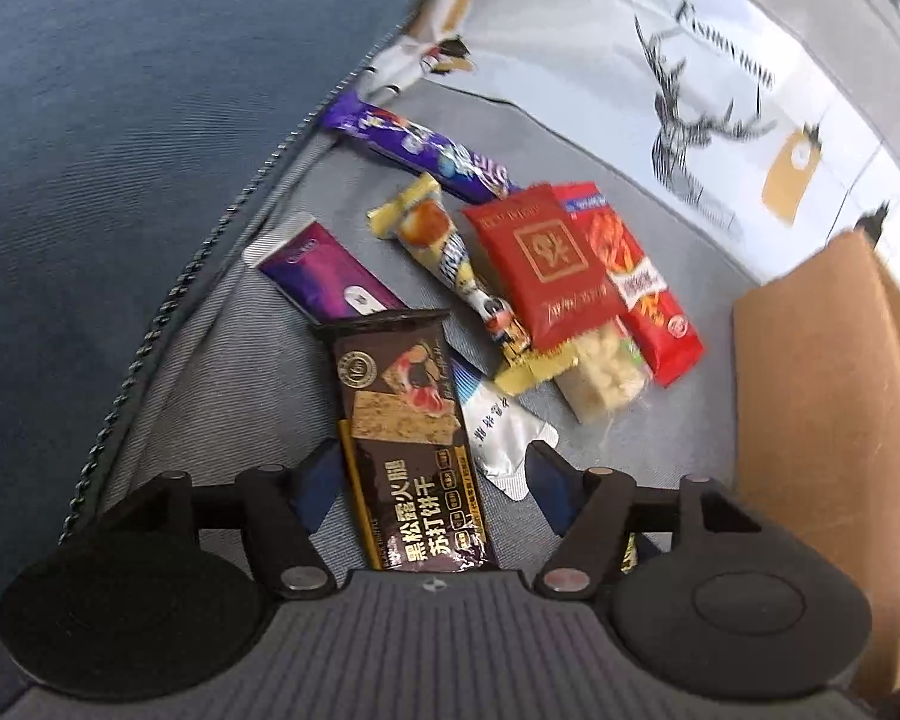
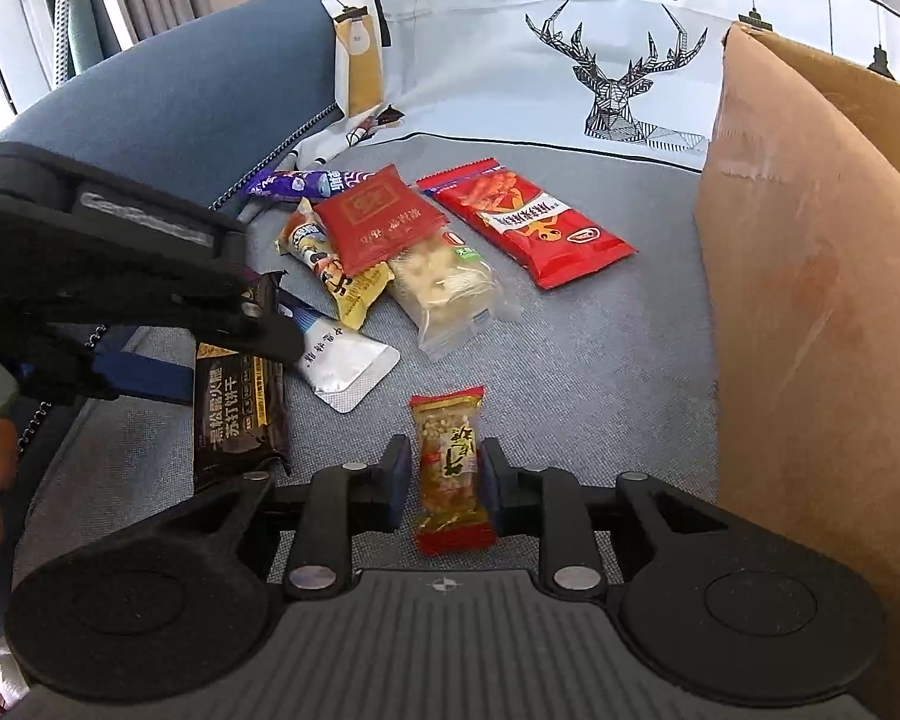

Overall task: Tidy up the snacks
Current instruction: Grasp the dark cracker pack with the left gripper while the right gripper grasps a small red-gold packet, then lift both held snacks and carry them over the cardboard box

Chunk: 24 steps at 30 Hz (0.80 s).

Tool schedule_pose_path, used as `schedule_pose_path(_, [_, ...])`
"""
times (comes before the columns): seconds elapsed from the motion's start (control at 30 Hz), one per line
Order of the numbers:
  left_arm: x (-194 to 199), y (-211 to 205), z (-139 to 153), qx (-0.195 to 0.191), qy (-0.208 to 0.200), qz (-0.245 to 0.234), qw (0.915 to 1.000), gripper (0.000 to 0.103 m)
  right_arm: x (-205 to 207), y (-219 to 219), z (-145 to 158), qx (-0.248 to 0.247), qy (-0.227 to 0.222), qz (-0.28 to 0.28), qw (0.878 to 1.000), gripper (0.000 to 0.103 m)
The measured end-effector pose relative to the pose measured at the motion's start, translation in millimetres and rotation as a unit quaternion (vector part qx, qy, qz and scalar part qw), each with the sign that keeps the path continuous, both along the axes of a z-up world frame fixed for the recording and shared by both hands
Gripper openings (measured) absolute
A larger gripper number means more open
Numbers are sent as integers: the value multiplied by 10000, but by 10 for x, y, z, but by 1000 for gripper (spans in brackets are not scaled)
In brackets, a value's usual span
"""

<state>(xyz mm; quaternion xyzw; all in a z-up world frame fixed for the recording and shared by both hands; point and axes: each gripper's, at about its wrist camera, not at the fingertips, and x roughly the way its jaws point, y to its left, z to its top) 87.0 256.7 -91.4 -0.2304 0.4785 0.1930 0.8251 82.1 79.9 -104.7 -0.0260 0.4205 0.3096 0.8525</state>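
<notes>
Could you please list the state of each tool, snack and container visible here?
Left tool: open, straddling the dark cracker pack, pads clear of it.
Right tool: shut on the peanut bar.
Red pouch: lying atop the clear snack pack.
Red stick pack: flat, apart from the pile.
Silver sachet: flat, partly under the cracker pack.
Cardboard box: upright, contents hidden.

cardboard box (image 2: 810, 300) cut off at right edge, silver pouch (image 1: 504, 432) half under dark cracker pack (image 1: 408, 420)
</notes>
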Motion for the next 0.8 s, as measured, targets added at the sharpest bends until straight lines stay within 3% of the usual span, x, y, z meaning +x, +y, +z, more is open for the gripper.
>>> schedule_pose_path(0.17, [71, -128, -49, 448, 221, -171, 9986, 65, -33, 41, -7, -144, -143, 129, 9997, 28])
schedule_pose_path(0.23, [66, -132, -50, 578, 260, -205, 9978, 45, -40, 40, -5, -161, -164, 159, 9996, 26])
schedule_pose_path(0.3, [46, -104, -39, 573, 229, -215, 9979, 42, -45, 26, 0, -153, -164, 152, 9996, 21])
schedule_pose_path(0.57, [-160, -47, 35, -124, -1, -457, 9989, 42, -149, -53, 49, -130, -174, 192, 9996, 20])
schedule_pose_path(0.7, [-220, -102, 0, 19, 306, -623, 9976, 42, -181, -83, 45, -192, -51, 195, 9996, 23])
schedule_pose_path(0.8, [-242, -82, 3, -23, 291, -610, 9977, 42, -193, -99, 26, -208, 2, 184, 9996, 23])
